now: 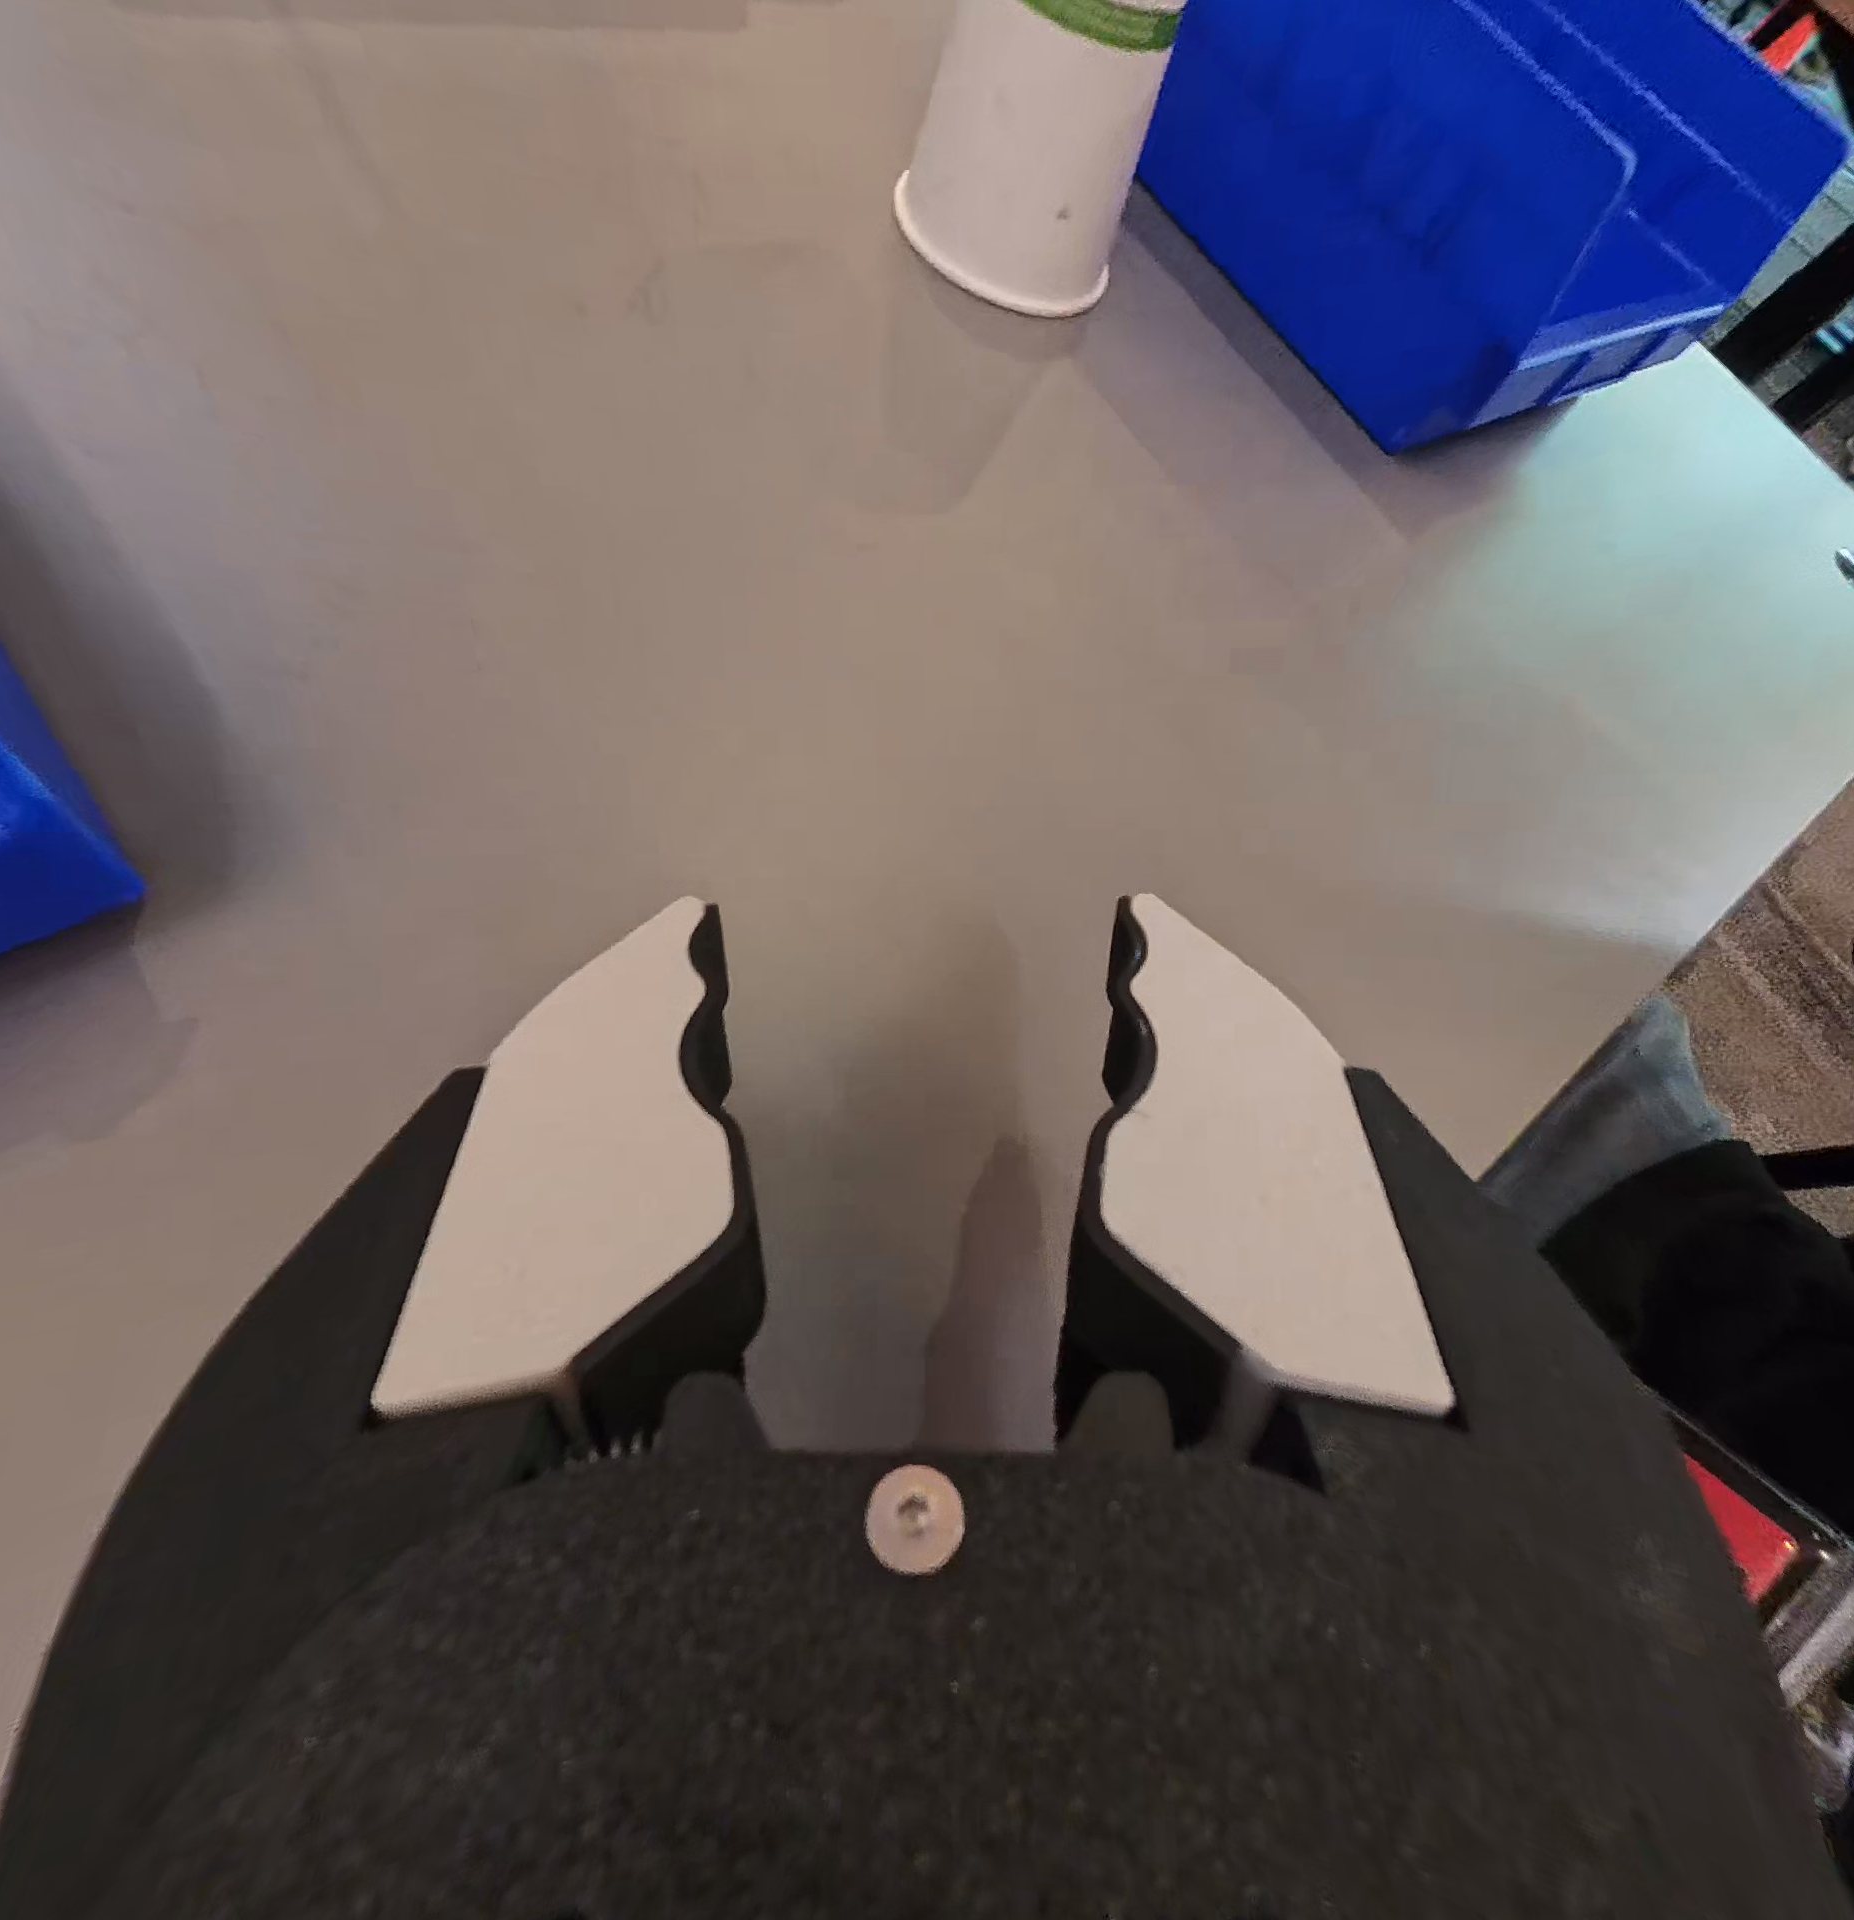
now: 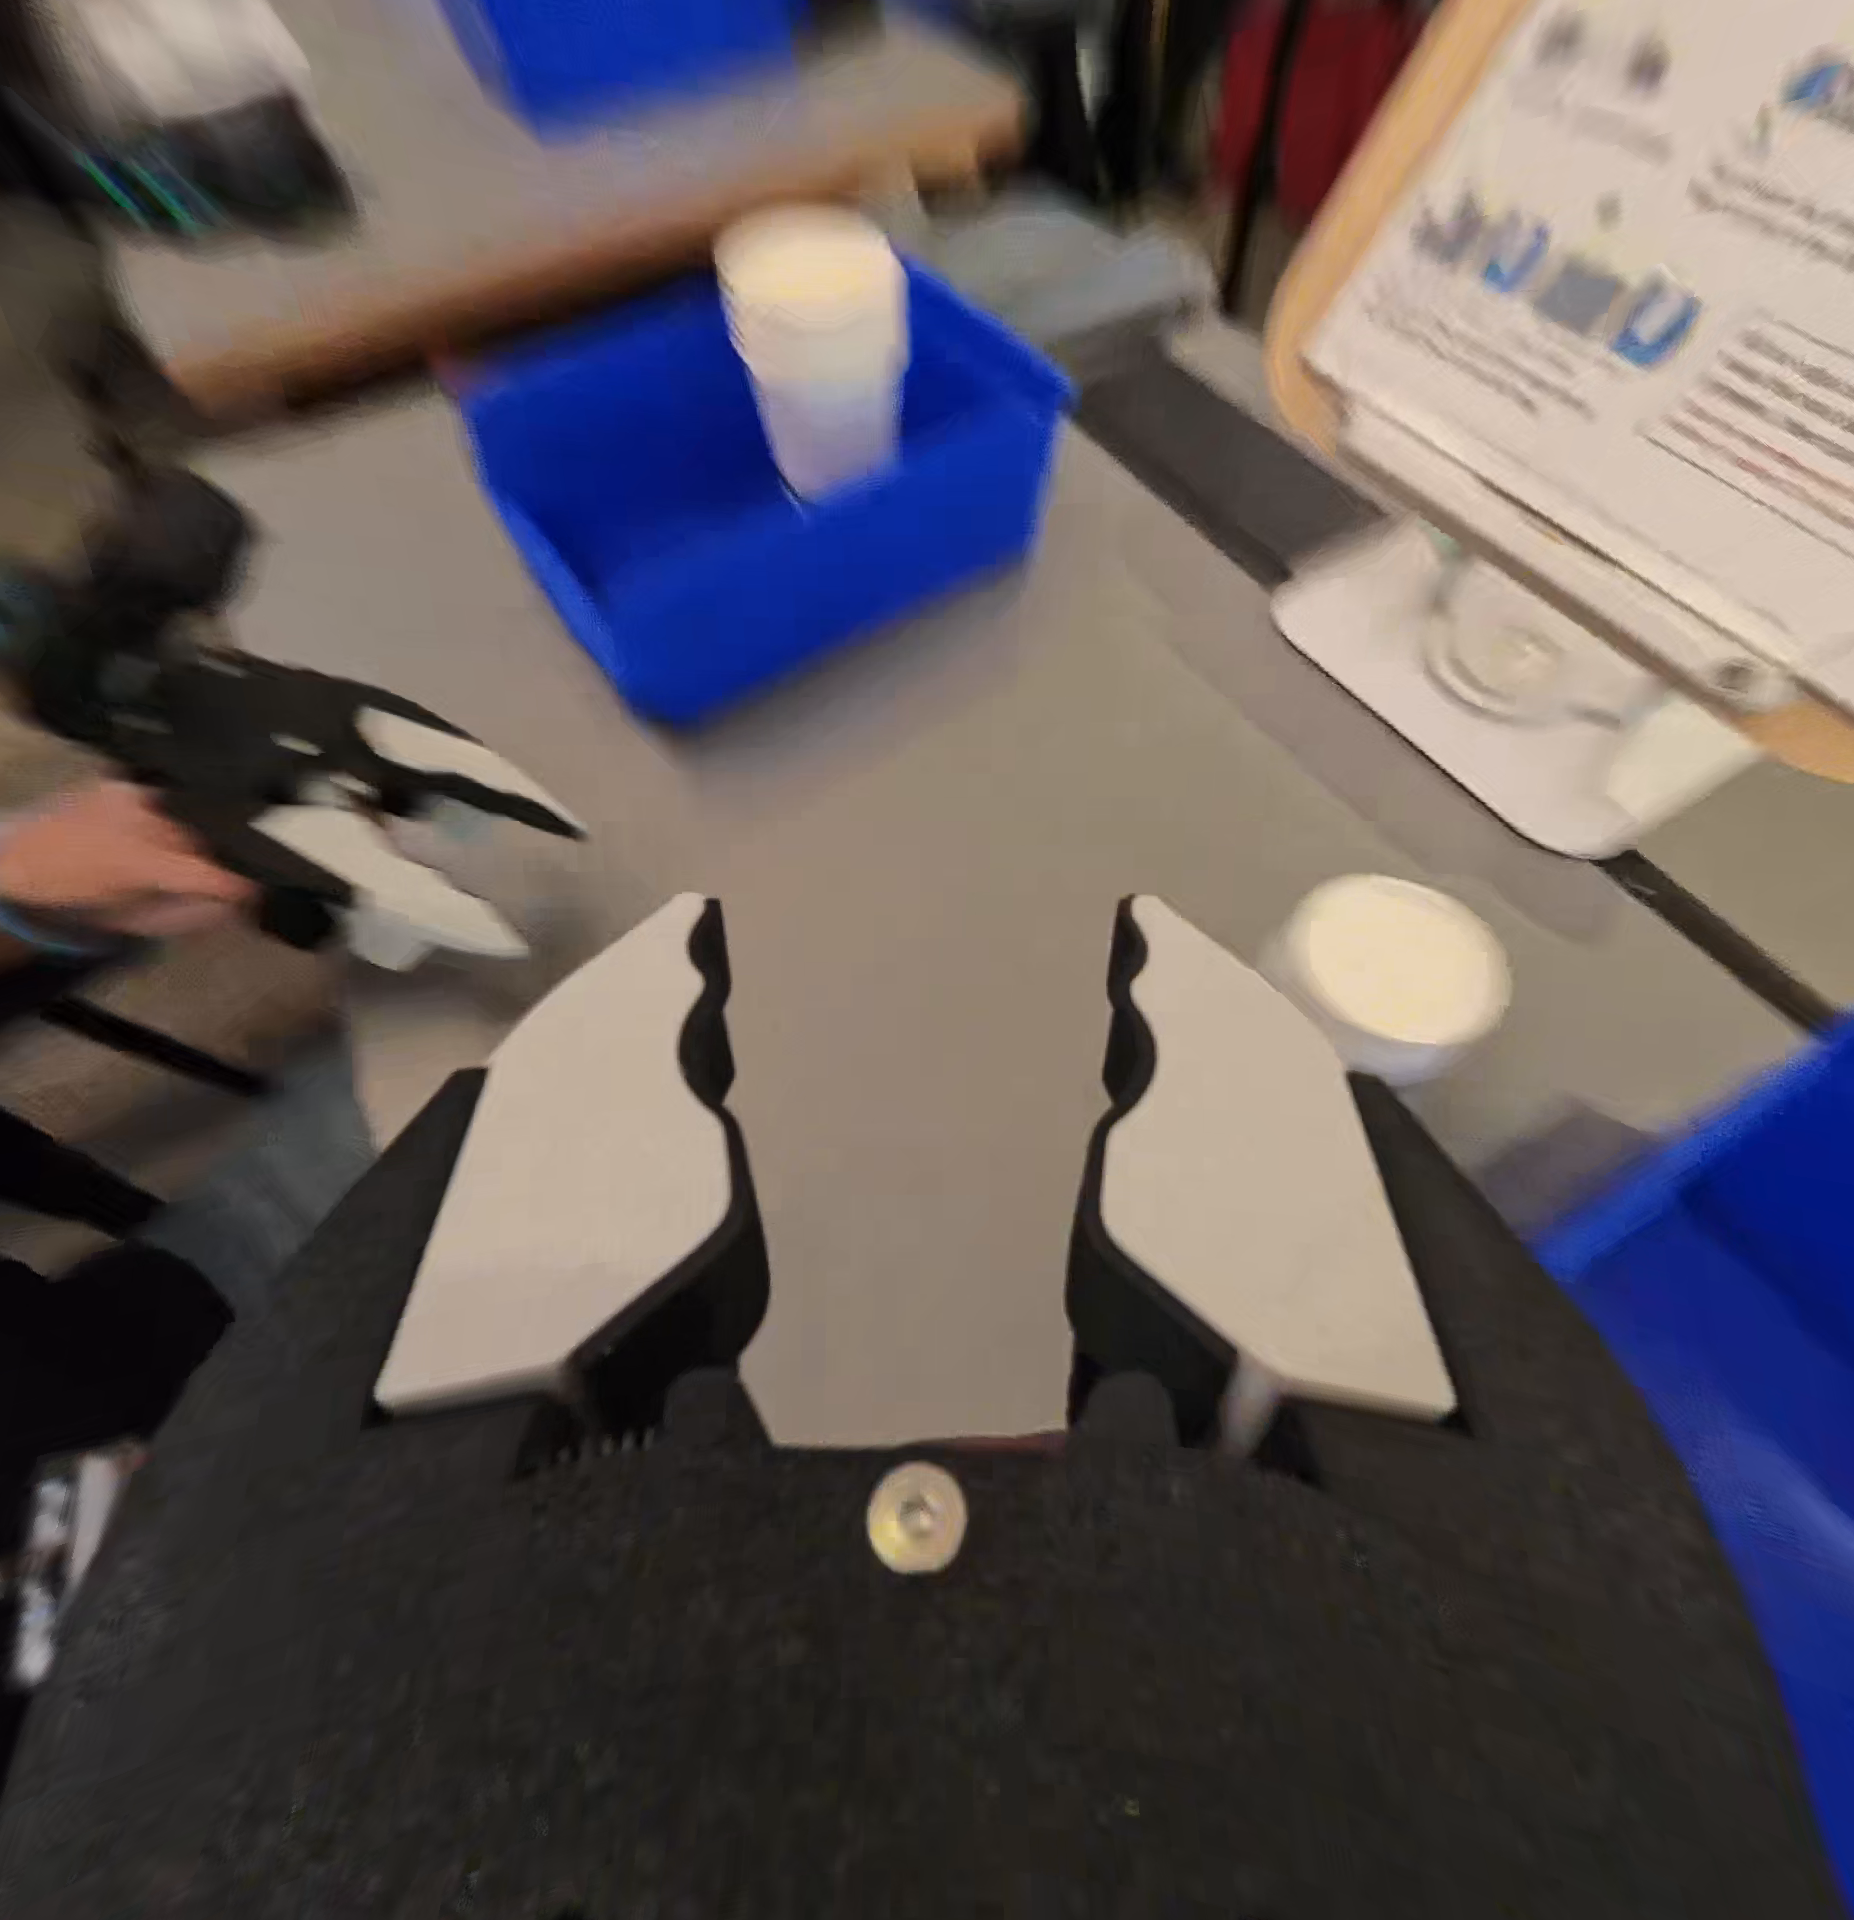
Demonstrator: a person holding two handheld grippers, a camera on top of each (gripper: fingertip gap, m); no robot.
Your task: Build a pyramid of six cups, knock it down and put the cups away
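Table: grey, carries two blue bins.
Far bin: holds an upright cup stack.
Lone cup: inverted, just right of the right gripper, likely nearer arm.
Left gripper: jaws apart, empty; right likewise.

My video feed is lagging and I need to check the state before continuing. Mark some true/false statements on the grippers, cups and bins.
1. The left gripper is clamped on a cup. False: it is open and empty.
2. The right gripper is open and holds nothing. True.
3. A cup stack stands in the far blue bin. True.
4. The single cup lies on its side. False: it stands rim-down on the table.
5. That cup stands beside a blue bin. True.
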